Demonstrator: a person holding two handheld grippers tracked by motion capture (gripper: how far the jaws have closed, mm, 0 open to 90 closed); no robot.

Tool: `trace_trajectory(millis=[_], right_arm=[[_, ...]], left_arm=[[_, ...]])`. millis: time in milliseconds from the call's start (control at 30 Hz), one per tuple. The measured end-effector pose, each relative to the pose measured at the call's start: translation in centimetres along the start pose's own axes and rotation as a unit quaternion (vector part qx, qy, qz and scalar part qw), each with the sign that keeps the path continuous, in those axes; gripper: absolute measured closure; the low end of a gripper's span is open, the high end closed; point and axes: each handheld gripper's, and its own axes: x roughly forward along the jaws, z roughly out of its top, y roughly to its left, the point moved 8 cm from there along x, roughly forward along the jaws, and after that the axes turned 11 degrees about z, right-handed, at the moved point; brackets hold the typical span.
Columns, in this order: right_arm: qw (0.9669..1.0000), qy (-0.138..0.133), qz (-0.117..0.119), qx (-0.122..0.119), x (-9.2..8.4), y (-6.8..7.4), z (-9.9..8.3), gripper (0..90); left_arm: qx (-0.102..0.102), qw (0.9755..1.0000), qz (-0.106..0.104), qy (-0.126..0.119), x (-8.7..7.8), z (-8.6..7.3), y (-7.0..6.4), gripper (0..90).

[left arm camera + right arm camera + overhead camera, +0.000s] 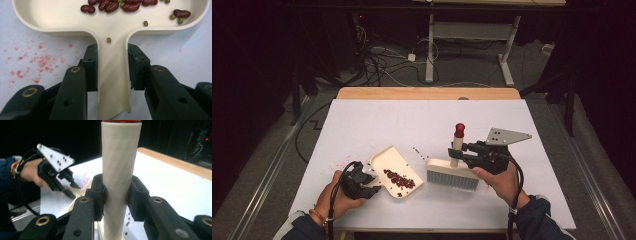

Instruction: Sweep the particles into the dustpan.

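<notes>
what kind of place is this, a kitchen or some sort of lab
Most likely a lab or recording workspace, not a kitchen. A white work table stands in a dark room, loose cables lie tangled on the floor behind it, and a bare desk frame stands further back. No sink or stove is in sight.

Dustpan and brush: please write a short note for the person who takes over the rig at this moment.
Left gripper: jaws shut on the handle of the dustpan, which lies flat on the white table.
Right gripper: jaws shut on the upright handle of the brush; its bristles rest on the table just right of the pan.
Done: many red beans and a few small green ones are in the pan.
Left: a few small beans lie loose on the table between pan and brush; sweep them in. Reddish specks mark the table beside the pan.
</notes>
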Motion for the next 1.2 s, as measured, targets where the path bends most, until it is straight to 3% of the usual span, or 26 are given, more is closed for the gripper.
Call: trace_trajectory(millis=[67,233,500,700,833,933,1033,1133,1200], right_arm=[[0.9999,0.011,-0.005,-0.002,0.6,-0.3,-0.6,70.0],[0.9998,0.002,-0.019,0.003,1.6,-2.2,-0.3,70.1],[0.9999,0.004,-0.013,-0.008,3.8,-3.4,0.7,70.0],[0.9996,-0.02,-0.013,-0.014,3.7,-3.4,2.0,70.0],[0.9983,-0.042,-0.037,-0.016,2.8,-3.2,2.6,70.0],[0.9937,-0.059,-0.093,-0.02,1.7,-3.2,3.1,70.0],[0.9857,-0.067,-0.152,-0.029,1.1,-3.4,3.4,70.0],[0.9752,-0.066,-0.209,-0.035,1.5,-3.8,2.9,70.0],[0.9657,-0.062,-0.246,-0.055,2.2,-4.1,2.2,70.0]], left_arm=[[0.002,1.0,-0.001,0.0,0.1,0.0,0.0,64.1],[0.003,1.0,-0.004,-0.002,0.2,0.2,0.0,64.1],[0.003,1.0,-0.006,-0.002,0.2,0.3,0.0,64.1],[0.003,1.0,-0.008,-0.002,0.3,0.3,0.0,64.1],[0.002,1.0,-0.008,-0.002,0.3,0.3,0.0,64.1],[0.002,1.0,-0.008,0.0,0.3,0.3,0.0,64.1],[0.001,1.0,-0.008,0.001,0.3,0.4,0.0,64.1],[-0.009,0.9999,-0.011,0.003,0.3,0.4,0.0,64.1],[-0.014,0.9998,-0.012,0.006,0.3,0.5,-0.1,64.1]])
